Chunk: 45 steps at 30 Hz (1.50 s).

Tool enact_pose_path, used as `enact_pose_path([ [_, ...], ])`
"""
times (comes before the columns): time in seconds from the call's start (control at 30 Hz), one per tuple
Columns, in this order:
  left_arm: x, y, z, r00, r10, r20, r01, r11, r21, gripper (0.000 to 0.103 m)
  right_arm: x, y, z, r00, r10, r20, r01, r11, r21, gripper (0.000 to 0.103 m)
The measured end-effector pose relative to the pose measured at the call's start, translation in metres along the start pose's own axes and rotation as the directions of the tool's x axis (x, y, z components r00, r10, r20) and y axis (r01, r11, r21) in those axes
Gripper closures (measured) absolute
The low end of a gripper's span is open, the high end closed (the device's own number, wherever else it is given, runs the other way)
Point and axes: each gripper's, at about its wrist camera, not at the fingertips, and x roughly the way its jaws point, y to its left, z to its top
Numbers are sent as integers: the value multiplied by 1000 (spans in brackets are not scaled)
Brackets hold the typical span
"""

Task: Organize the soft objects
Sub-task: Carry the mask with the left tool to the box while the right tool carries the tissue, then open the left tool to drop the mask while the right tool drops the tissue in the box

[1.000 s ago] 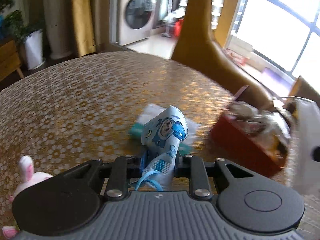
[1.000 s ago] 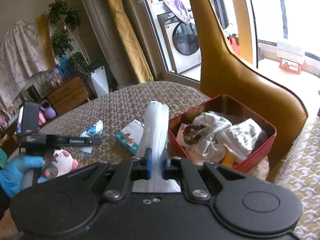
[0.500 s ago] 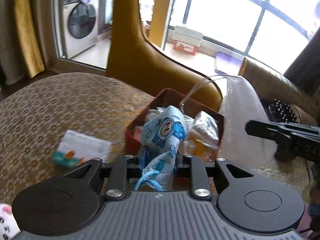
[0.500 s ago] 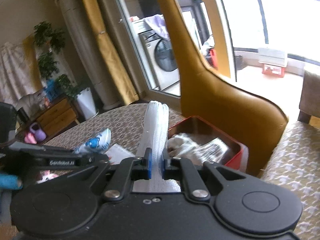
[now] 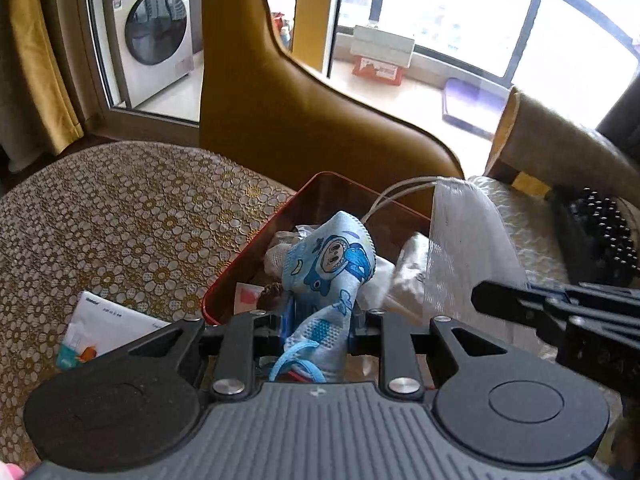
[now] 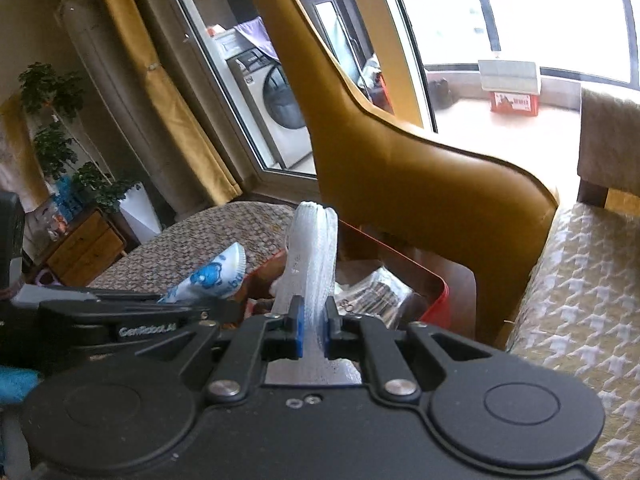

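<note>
Two soft items hang over one red box, each pinched in its own gripper. Left wrist view: the left gripper [image 5: 318, 316] is clamped on a blue cartoon mask [image 5: 328, 268], held above the near end of the box [image 5: 256, 256], which sits on the patterned table [image 5: 120, 220] and is already crowded with cloth and wrappers. A tissue pack [image 5: 104, 328] lies on the table just beside the box. The white mesh [image 5: 464, 248] rises at right, above the box's far side.

Right wrist view: the right gripper [image 6: 314, 334] is closed tight on the folded mesh [image 6: 314, 256], upright over the box [image 6: 432, 300], with the mask [image 6: 216, 276] to its left. Judged from here, each piece should be lowered well inside the rim before release, one at a time, so the mask's loose ear loops do not snag the other tool.
</note>
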Motion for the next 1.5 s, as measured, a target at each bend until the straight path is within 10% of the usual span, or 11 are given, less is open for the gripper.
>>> enact_pose_path([
  [0.4,42,15,2,999,-4,-34,2,998,-60,73,39,-10,-6,998,-7,-66,9,1000,29,95],
  [0.47,44,15,0,1000,4,-28,-5,999,-51,67,43,-9,-7,997,-5,-73,7,1000,25,95],
  [0.53,46,16,0,1000,7,-19,-8,998,-56,40,46,-8,-9,997,-9,-78,10,1000,17,96],
  [0.87,38,22,-4,999,-40,21,41,997,-68,29,56,-1,-11,996,-49,-77,45,998,-49,95],
  [1.5,-24,29,-12,990,-67,126,79,993,-91,24,21,11,-7,997,-75,2,75,994,-84,50],
])
